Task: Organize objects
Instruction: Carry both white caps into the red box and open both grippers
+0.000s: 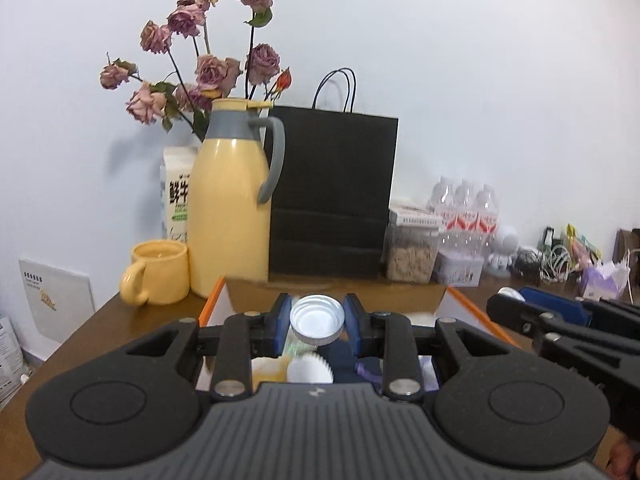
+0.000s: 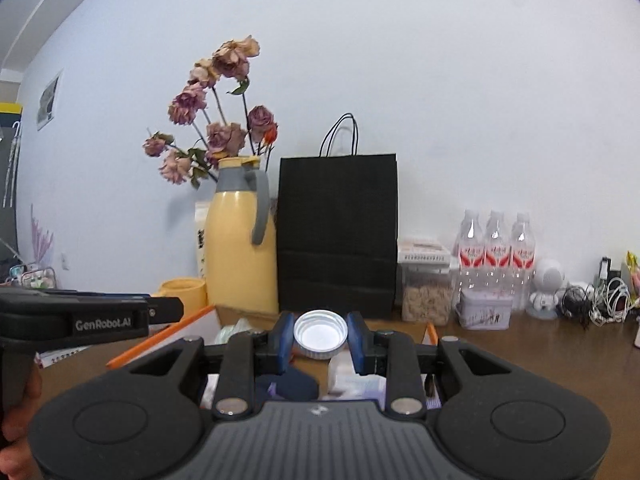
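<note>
The left gripper (image 1: 317, 322) has its blue-padded jaws clamped on a shallow round silver metal lid (image 1: 317, 319), and the right gripper (image 2: 320, 336) grips a second silver lid (image 2: 320, 334) the same way. Each lid is held in the air above an open cardboard box (image 1: 452, 304), its hollow underside facing the camera and its flat face pointing away. Only the left wrist view shows white fluted paper cups (image 1: 310, 368) inside the box. Only the right wrist view shows a hand (image 2: 18, 420) holding the left gripper. A yellow jug (image 1: 230, 216) and black paper bag (image 1: 332, 192) stand behind on the wooden surface (image 1: 104, 320).
</note>
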Available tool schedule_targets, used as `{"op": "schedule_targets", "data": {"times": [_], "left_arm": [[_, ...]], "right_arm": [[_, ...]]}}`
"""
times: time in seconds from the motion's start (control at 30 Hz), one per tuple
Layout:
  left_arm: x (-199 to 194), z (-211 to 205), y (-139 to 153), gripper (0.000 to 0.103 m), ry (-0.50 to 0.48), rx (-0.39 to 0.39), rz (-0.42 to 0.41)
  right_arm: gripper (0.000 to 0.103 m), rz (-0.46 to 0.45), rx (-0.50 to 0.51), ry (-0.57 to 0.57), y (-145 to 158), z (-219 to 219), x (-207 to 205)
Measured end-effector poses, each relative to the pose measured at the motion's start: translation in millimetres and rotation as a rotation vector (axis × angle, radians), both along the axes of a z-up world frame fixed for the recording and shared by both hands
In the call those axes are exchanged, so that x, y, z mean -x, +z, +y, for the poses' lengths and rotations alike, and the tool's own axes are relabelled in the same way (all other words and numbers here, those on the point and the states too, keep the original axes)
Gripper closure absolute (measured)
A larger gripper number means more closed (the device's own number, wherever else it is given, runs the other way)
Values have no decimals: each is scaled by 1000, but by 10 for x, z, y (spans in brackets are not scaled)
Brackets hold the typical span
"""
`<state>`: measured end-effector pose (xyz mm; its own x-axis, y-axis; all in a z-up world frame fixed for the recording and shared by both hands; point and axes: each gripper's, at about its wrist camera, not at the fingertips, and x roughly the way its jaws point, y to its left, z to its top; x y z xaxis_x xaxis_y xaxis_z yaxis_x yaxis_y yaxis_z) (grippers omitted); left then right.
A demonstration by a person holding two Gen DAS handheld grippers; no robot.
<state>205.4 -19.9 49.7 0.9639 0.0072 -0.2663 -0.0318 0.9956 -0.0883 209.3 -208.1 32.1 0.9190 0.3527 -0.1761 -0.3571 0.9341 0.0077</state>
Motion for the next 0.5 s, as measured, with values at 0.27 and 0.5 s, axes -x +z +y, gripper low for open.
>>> {"op": "schedule_targets", "data": {"times": [0.27,0.5], "left_arm": [[-510,-88,-106,74,35,10,1],[-741,4,-343,74,58,32,73]], "right_arm": [[76,63,-39,-39,-117,56,-608],[76,149,-27,-41,-377,85,-817]]}}
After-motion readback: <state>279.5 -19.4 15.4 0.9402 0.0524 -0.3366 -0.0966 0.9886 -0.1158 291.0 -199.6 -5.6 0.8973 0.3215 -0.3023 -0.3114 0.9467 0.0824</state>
